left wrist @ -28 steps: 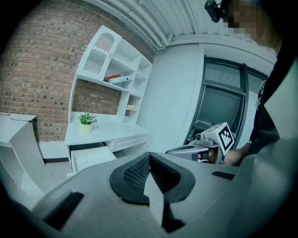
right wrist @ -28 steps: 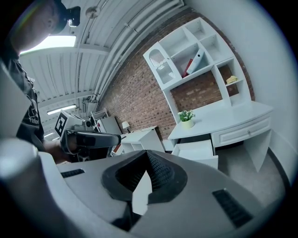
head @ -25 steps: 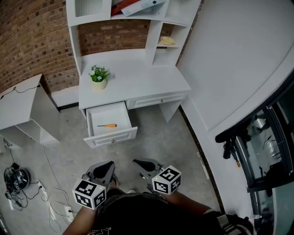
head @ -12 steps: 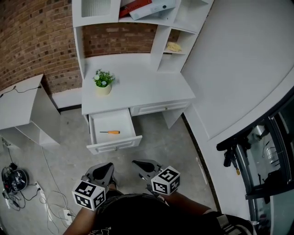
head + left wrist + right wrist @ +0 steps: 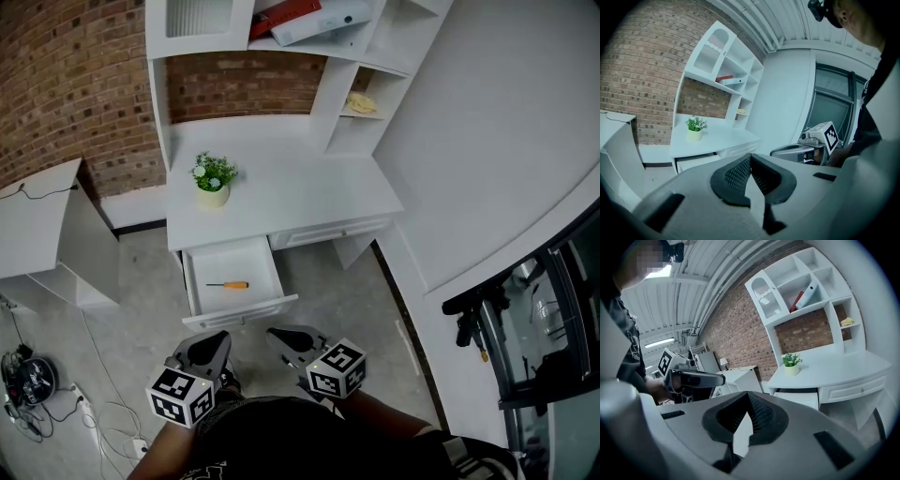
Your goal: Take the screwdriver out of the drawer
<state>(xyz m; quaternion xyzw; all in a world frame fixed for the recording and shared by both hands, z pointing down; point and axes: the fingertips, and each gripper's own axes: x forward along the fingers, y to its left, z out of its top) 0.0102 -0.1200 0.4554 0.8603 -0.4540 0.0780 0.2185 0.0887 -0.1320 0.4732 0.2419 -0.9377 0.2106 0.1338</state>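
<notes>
**While the drawer stands open: approach step, nothing yet grasped**

1. Screwdriver (image 5: 228,284): orange handle and thin dark shaft. It lies flat and alone on the white bottom of the drawer (image 5: 242,314), set crosswise with the handle toward the right.
2. Drawer: the left-hand one of the white desk (image 5: 300,192), pulled out far enough that the tool lies uncovered. The second drawer (image 5: 330,233) beside it is closed.
3. Left gripper (image 5: 214,339): held low near the person's body, above the floor and well apart from the tool. Its own view shows the jaws closed tip to tip with nothing between them.
4. Right gripper (image 5: 281,335): just beside the left one and likewise short of the drawer front. Its jaws are brought together and empty.
5. Potted plant (image 5: 213,180): stands on the desk top behind the drawer, out of the way of a reach.

Step in hand, as judged: the reach toward the drawer. The opening looks done and the pick-up is not begun.

Next move calls for one gripper to part its jaws, pass over the drawer's front edge and descend almost to the drawer bottom. The jaws should straddle the tool across its length. The handle seems the surer hold, since the thin shaft may slip or roll.
</notes>
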